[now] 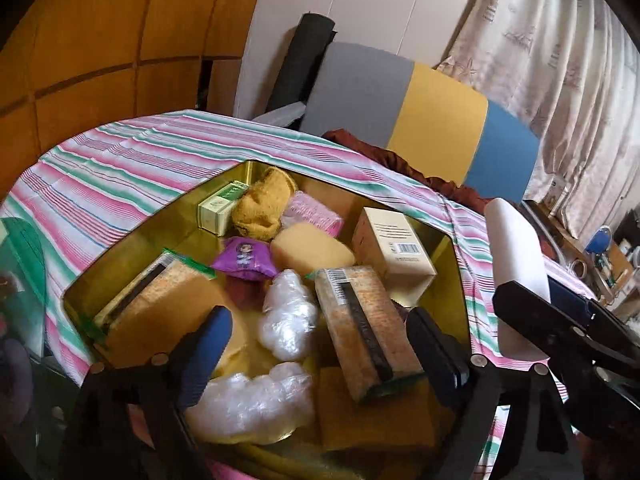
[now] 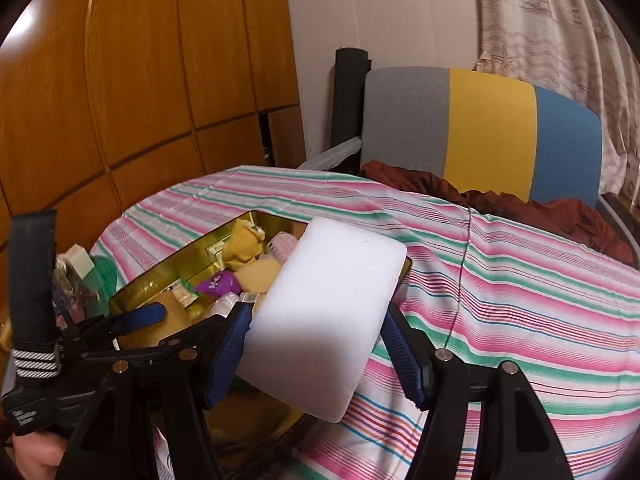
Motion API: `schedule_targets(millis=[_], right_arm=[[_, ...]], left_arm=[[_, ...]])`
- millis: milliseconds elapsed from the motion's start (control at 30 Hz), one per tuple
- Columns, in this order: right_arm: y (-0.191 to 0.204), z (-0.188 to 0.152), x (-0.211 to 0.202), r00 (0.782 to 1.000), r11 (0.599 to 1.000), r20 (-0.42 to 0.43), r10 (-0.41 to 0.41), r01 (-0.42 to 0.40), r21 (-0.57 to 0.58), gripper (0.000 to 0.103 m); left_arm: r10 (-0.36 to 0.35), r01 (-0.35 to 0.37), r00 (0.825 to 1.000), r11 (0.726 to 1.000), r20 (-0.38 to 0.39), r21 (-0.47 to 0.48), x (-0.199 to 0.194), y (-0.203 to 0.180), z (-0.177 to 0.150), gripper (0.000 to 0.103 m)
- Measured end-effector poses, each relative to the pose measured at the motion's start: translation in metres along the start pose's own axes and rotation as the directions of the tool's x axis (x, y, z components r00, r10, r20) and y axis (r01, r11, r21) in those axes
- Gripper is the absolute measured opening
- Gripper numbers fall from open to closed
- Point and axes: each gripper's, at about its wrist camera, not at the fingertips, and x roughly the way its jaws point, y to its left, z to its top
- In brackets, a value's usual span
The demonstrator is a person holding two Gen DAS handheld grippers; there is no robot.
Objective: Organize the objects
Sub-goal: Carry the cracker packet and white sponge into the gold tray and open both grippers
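Observation:
A gold tin box (image 1: 132, 248) sits on the striped tablecloth, full of items: a beige carton (image 1: 394, 246), a cork-patterned packet (image 1: 362, 328), plastic-wrap bundles (image 1: 286, 320), a yellow sponge (image 1: 312, 250), a purple pouch (image 1: 244, 262), a yellow sock (image 1: 264, 204), a green-white box (image 1: 222, 208). My left gripper (image 1: 316, 356) is open and empty just above the box's near side. My right gripper (image 2: 316, 348) is shut on a white foam block (image 2: 328, 316), held above the box's right edge (image 2: 406, 266); the block also shows in the left wrist view (image 1: 516, 272).
The striped tablecloth (image 2: 520, 288) covers the table to the right. A grey, yellow and blue chair back (image 2: 488, 132) with brown cloth (image 2: 540, 208) stands behind. Wooden panels (image 2: 140, 80) lie left. Small items and a green bag (image 2: 84, 276) sit left of the box.

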Motion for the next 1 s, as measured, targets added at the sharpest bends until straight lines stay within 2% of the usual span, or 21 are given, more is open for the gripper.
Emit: schedule_targets(millis=[167, 733, 1000], right_arm=[[0.005, -0.001, 0.004, 0.999, 1.000, -0.044, 0.009, -0.009, 0.007, 0.067], [0.030, 0.010, 0.022, 0.994, 0.998, -0.087, 0.062, -0.064, -0.020, 0.067], [0.051, 0.032, 0.066, 0.986, 0.995, -0.155, 0.066, -0.077, -0.069, 0.067]], left_arm=[[0.000, 0.000, 1.000, 0.999, -0.008, -0.048, -0.005, 0.015, -0.002, 0.095], [0.067, -0.064, 0.997, 0.994, 0.035, -0.085, -0.028, 0.047, -0.008, 0.098], [0.083, -0.077, 0.996, 0.990, 0.042, -0.119, -0.033, 0.066, -0.008, 0.099]])
